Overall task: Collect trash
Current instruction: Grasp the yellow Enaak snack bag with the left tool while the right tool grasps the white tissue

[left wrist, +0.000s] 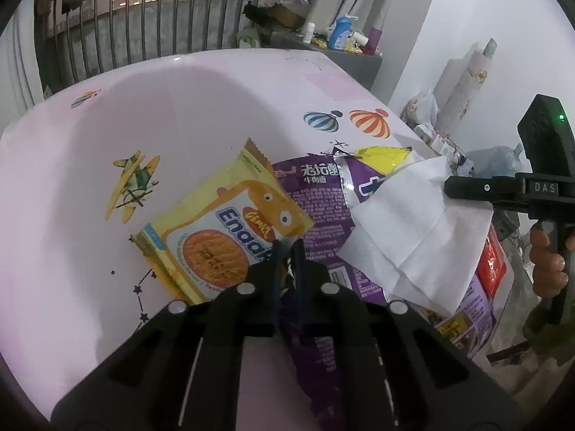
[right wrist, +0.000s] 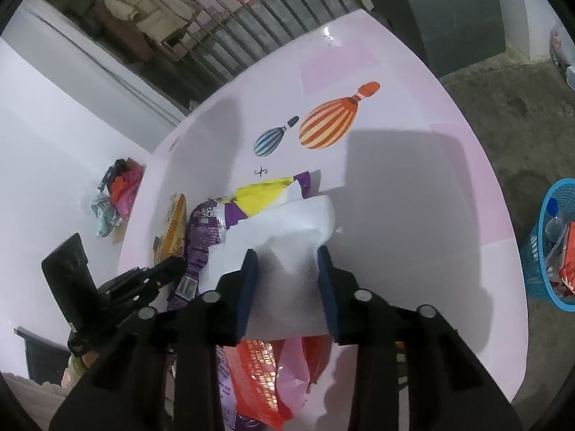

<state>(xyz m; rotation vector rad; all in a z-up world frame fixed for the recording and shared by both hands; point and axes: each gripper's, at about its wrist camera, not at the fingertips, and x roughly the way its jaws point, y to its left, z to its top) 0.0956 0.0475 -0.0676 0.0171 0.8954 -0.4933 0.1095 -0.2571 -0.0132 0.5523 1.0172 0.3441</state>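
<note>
On the pink table [left wrist: 72, 186] a yellow snack wrapper [left wrist: 215, 222] lies beside a purple noodle wrapper [left wrist: 316, 208]. A yellow foil packet [left wrist: 384, 158] and a white tissue [left wrist: 413, 233] rest on the purple one. My left gripper [left wrist: 288, 246] is shut, its tips pinching the yellow wrapper's near edge where it meets the purple one. In the right wrist view my right gripper [right wrist: 287, 276] holds the bunched tissue [right wrist: 287, 230] between both pads. A red wrapper [right wrist: 258, 377] lies under the tissue by the table's near edge. The left gripper [right wrist: 172, 265] shows at the left.
A blue basket [right wrist: 550, 251] holding a bottle and wrappers stands on the floor to the right of the table. A grey cabinet [right wrist: 449, 10] with bottles sits behind, next to a metal railing [left wrist: 143, 18]. Bags and rolls lean against the wall [left wrist: 463, 82]. A person's hand [left wrist: 546, 262] grips the right tool.
</note>
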